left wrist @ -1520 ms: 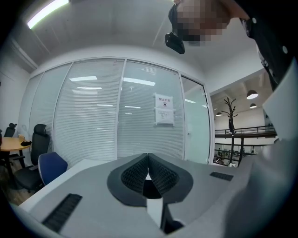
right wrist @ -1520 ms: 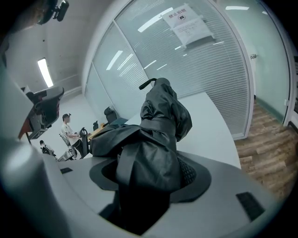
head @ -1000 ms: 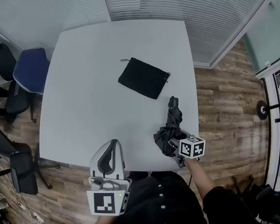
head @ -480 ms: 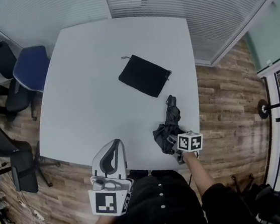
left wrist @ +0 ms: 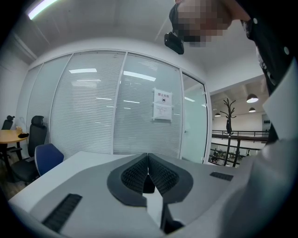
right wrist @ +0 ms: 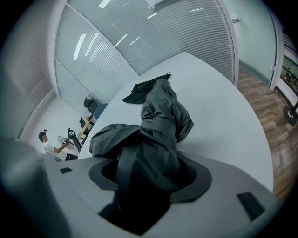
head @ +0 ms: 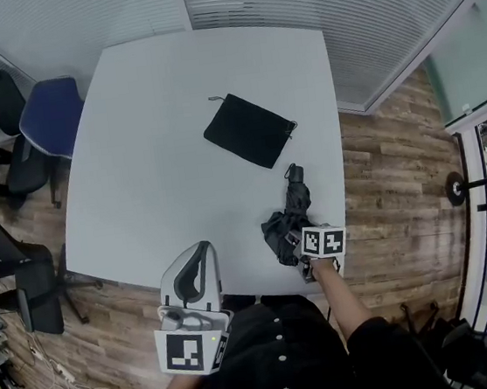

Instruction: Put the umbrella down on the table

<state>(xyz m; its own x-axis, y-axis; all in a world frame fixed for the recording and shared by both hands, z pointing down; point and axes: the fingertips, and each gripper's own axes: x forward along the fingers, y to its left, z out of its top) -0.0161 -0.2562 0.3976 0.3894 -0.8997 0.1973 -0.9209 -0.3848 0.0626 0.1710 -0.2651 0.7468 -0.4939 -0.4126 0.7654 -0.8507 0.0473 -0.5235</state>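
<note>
Black umbrella (head: 292,214): folded, with its canopy loose and crumpled. It lies along the right edge of the table (head: 159,155), close to the near corner. Its far end appears to rest on the tabletop and its near end is in the right hand-held gripper (head: 303,248).
Right hand-held gripper: tilted downward over the table's near edge. Its 2 jaws stand wide and are clamped round the bunched fabric and strap of the umbrella, which fills the space between them.
Left hand-held gripper (head: 199,249): held about level at the near edge of the table, in front of the person's body. Its 2 jaws are pressed together with nothing between them, and it is well apart from the umbrella.
Pouch (head: 249,131): black and flat, with a drawstring. It lies mid-table beyond the umbrella's far end, near it but not touching.
Table: pale grey, carrying only these 2 things.
Chairs: 1 blue chair (head: 51,116) stands at the table's far left corner.
Floor (head: 391,180): wood planks.
Walls: glass with white blinds.
</note>
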